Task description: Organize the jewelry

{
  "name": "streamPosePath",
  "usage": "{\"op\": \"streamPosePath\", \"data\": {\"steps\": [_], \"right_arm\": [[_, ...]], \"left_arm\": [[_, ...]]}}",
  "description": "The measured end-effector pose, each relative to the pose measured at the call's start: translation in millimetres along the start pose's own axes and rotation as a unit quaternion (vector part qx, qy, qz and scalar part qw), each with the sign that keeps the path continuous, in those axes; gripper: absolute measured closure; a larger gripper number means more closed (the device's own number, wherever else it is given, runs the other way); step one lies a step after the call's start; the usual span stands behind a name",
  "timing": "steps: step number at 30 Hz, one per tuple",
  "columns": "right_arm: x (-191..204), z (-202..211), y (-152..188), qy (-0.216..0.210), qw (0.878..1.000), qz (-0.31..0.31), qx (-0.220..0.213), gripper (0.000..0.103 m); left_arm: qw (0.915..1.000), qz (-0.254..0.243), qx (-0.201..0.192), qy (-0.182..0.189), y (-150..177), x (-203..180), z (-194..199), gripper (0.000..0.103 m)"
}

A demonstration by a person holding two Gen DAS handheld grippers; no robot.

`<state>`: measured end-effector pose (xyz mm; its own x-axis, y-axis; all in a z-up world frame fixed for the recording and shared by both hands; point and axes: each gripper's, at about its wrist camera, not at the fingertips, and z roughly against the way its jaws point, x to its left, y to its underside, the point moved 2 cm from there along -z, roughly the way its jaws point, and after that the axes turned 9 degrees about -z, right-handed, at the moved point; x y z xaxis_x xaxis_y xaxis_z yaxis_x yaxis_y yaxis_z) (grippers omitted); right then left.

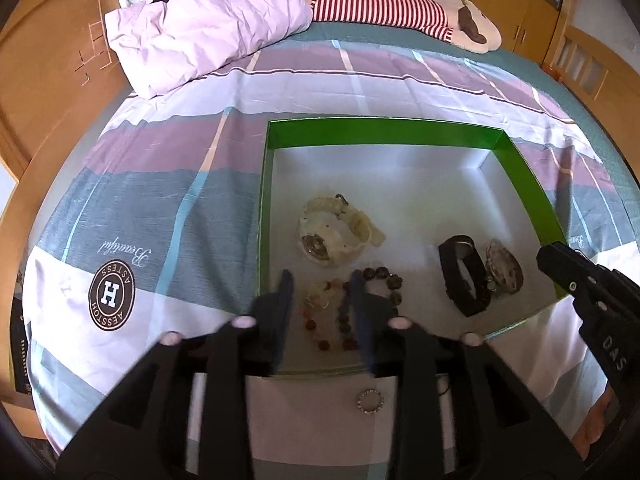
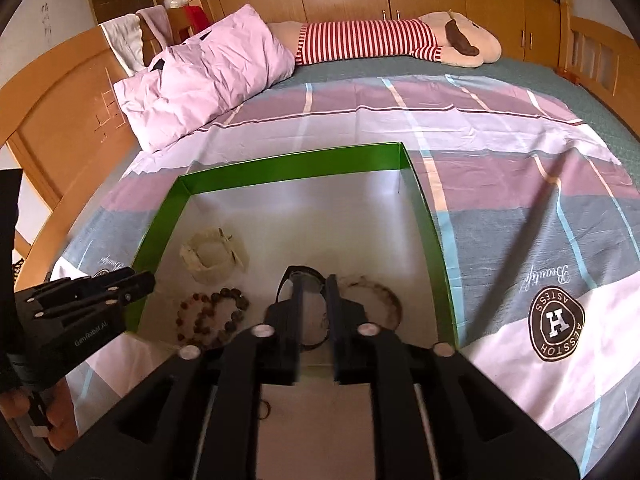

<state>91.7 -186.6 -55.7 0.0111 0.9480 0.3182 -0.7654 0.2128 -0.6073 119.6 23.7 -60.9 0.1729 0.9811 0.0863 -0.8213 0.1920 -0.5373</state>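
Note:
A green-rimmed box (image 1: 384, 132) (image 2: 288, 164) with a silver floor lies on the bed. Inside are a cream watch (image 1: 332, 230) (image 2: 214, 256), a dark bead bracelet (image 1: 384, 280) (image 2: 224, 308), a lighter bead bracelet (image 1: 320, 300), a black watch (image 1: 464, 276) (image 2: 302, 272) and a brownish round piece (image 1: 504, 268) (image 2: 372, 292). My left gripper (image 1: 322, 284) is open over the bead bracelets, holding nothing. My right gripper (image 2: 314, 284) is open over the black watch, jaws on either side of its strap. A small sparkly ring (image 1: 370, 401) lies on the sheet outside the box.
A pink pillow (image 1: 200, 28) and a striped plush toy (image 1: 400, 8) lie at the head of the bed. A thin dark hair tie (image 2: 265, 410) lies on the sheet before the box. Wooden bed frame (image 1: 44, 92) and cabinets surround the bed.

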Motion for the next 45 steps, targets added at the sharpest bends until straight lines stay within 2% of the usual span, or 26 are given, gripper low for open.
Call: {"op": "streamPosePath", "data": {"steps": [1, 2, 5, 7, 9, 12, 18, 21, 24, 34, 38, 40, 43, 45], "right_arm": [[0.2, 4.4, 1.2, -0.005, 1.000, -0.002, -0.001, 0.066], [0.9, 9.3, 3.8, -0.012, 1.000, -0.002, -0.001, 0.064], [9.2, 22.3, 20.0, -0.050, 0.998, 0.014, 0.034, 0.063], [16.4, 23.4, 34.4, -0.058, 0.996, 0.034, 0.059, 0.063], [28.4, 14.4, 54.9, -0.048, 0.992, 0.070, 0.094, 0.063], [41.6, -6.6, 78.0, -0.022, 0.986, 0.118, 0.112, 0.063], [48.1, -49.3, 92.5, -0.011, 0.983, 0.109, 0.147, 0.064], [48.5, -60.2, 96.7, 0.003, 0.982, 0.113, 0.152, 0.066], [49.3, -56.6, 96.6, 0.008, 0.982, 0.119, 0.149, 0.081], [13.2, -44.9, 84.0, 0.043, 0.983, 0.067, 0.163, 0.082], [3.0, -39.1, 80.0, 0.043, 0.984, 0.055, 0.161, 0.082], [0.7, -36.7, 79.9, 0.045, 0.984, 0.059, 0.162, 0.082], [0.6, -34.0, 81.0, 0.045, 0.983, 0.064, 0.165, 0.082], [1.2, -31.5, 80.4, 0.047, 0.983, 0.069, 0.161, 0.082]], "left_arm": [[1.0000, -0.002, -0.004, -0.002, 1.0, -0.3, 3.5, 0.066], [1.0000, -0.006, -0.007, -0.003, 1.8, -1.0, 7.4, 0.066], [0.9999, -0.014, -0.007, -0.001, 10.9, -3.4, 23.0, 0.062], [0.9999, -0.016, 0.000, 0.007, 23.6, -4.6, 35.1, 0.060], [0.9998, -0.016, 0.011, 0.008, 34.6, -4.8, 42.6, 0.058], [0.9996, -0.011, 0.022, 0.013, 50.6, -4.4, 46.0, 0.053], [0.9937, 0.019, 0.110, 0.011, 74.4, 0.9, 12.5, 0.053], [0.9910, 0.042, 0.126, 0.018, 78.1, 9.9, 4.6, 0.051], [0.9906, 0.043, 0.129, 0.013, 81.1, 12.8, 2.1, 0.047], [0.9941, -0.005, 0.107, 0.013, 73.6, -21.1, -11.6, 0.036], [0.9923, -0.005, 0.119, 0.035, 74.1, -31.4, -24.4, 0.039], [0.9910, -0.004, 0.129, 0.036, 75.8, -34.0, -33.9, 0.053], [0.9897, -0.004, 0.141, 0.024, 79.0, -35.3, -44.8, 0.053], [0.9906, -0.009, 0.136, 0.017, 79.0, -38.2, -44.6, 0.053]]}}
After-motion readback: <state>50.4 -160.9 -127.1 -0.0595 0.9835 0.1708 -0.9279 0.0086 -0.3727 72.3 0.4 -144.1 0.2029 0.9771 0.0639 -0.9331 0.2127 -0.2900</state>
